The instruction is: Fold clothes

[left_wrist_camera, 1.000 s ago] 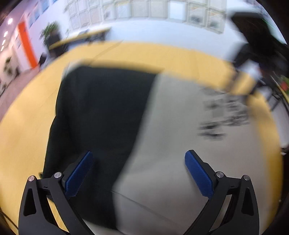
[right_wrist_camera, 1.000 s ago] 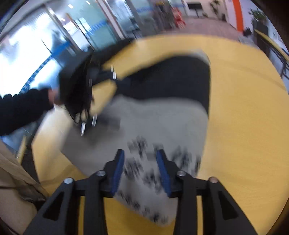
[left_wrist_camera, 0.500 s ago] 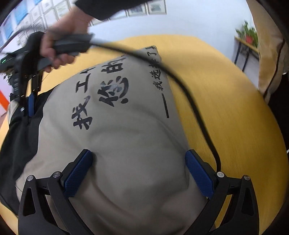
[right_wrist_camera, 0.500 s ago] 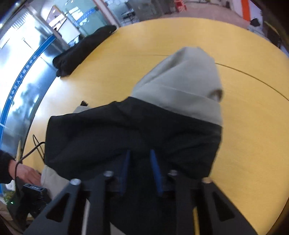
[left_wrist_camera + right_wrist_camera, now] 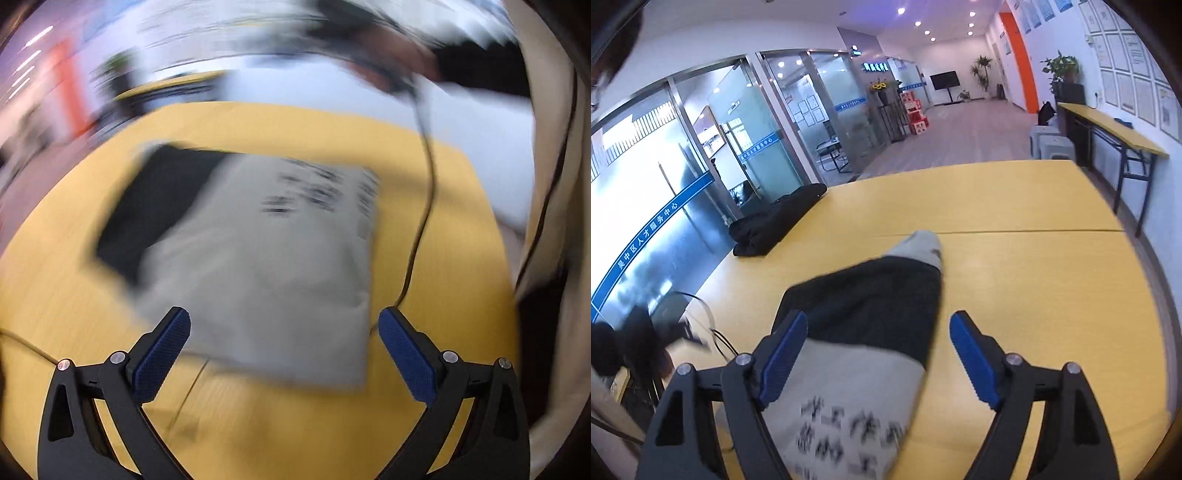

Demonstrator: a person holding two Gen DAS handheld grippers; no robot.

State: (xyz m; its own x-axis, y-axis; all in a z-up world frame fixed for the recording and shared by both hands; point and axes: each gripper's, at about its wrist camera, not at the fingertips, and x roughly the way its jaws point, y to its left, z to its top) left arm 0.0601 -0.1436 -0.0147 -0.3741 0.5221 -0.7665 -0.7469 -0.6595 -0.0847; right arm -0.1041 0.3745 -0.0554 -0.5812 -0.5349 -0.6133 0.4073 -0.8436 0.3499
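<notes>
A grey hoodie [image 5: 266, 254] with black sleeves and black printed characters lies folded on the yellow table [image 5: 295, 417]. Its black part [image 5: 155, 206] shows at the left in the blurred left wrist view. My left gripper [image 5: 284, 343] hangs open above the garment's near edge, holding nothing. The same hoodie [image 5: 864, 373] lies lengthwise under the right wrist view, with its black band [image 5: 871, 302] in the middle and a grey tip [image 5: 919, 245] pointing away. My right gripper [image 5: 877, 354] is open over it, fingers apart, nothing held.
A black cable [image 5: 421, 206] runs across the table beside the hoodie's right edge. A bundle of black clothing [image 5: 775, 221] lies at the table's far left edge [image 5: 746, 266]. A person's dark sleeve [image 5: 624, 350] shows low left. A narrow side table [image 5: 1108, 133] stands against the right wall.
My right gripper has opened and lifted off the black part it was shut on. The left gripper has pulled back from the hoodie, staying open; its view is now blurred by motion.
</notes>
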